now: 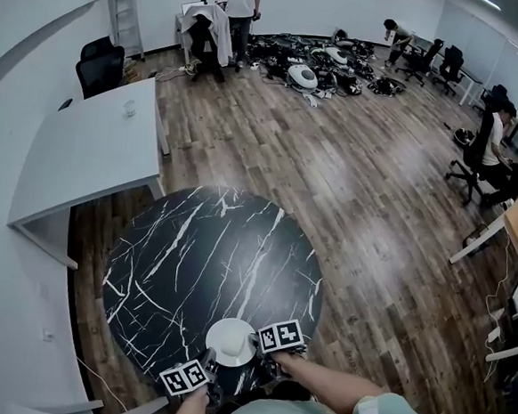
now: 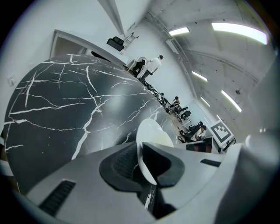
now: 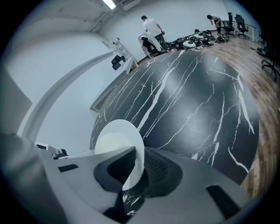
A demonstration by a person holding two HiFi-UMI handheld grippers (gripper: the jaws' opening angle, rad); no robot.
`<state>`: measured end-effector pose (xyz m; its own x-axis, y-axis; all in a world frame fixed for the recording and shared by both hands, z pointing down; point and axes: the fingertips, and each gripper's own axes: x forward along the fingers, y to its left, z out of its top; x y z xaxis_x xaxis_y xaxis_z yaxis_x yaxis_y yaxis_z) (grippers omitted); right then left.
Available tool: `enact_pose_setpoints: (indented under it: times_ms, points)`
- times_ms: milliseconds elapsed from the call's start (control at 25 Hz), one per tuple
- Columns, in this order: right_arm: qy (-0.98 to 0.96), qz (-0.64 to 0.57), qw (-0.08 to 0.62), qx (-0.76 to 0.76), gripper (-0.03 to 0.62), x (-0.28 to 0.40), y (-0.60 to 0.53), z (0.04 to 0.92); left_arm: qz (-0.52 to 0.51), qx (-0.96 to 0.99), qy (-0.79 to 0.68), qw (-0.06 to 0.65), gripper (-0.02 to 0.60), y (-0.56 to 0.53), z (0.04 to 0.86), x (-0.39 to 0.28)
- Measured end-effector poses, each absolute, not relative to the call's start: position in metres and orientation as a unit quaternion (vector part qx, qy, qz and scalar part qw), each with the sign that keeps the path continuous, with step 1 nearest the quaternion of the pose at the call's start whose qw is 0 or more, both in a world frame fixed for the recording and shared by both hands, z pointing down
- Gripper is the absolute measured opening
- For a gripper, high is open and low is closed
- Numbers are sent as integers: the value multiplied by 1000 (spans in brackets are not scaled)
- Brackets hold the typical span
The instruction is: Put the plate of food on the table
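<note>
A white plate (image 1: 230, 341) with a pale mound of food sits over the near edge of the round black marble table (image 1: 201, 260). My left gripper (image 1: 208, 360) is shut on the plate's near-left rim, and my right gripper (image 1: 255, 342) is shut on its right rim. In the left gripper view the plate (image 2: 151, 135) stands edge-on between the dark pads (image 2: 124, 162). The right gripper view shows the plate (image 3: 117, 141) pinched the same way, low over the marble top (image 3: 192, 100). Whether the plate rests on the table or hangs just above it cannot be told.
A white desk (image 1: 89, 148) with a small cup stands left of the round table. Wooden floor (image 1: 368, 183) spreads to the right and back. Far off are office chairs, a pile of gear (image 1: 319, 68) and several people.
</note>
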<state>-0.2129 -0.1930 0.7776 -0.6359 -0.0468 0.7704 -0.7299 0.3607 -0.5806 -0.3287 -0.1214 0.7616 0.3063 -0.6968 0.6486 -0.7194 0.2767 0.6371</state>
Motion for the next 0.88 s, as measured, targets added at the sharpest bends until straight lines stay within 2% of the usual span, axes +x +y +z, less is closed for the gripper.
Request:
enact_pose_setpoints:
  times_ms: [880]
  points:
    - [-761, 472, 358, 263, 61, -222, -199, 806, 35, 606, -600, 521, 46, -128, 799, -336]
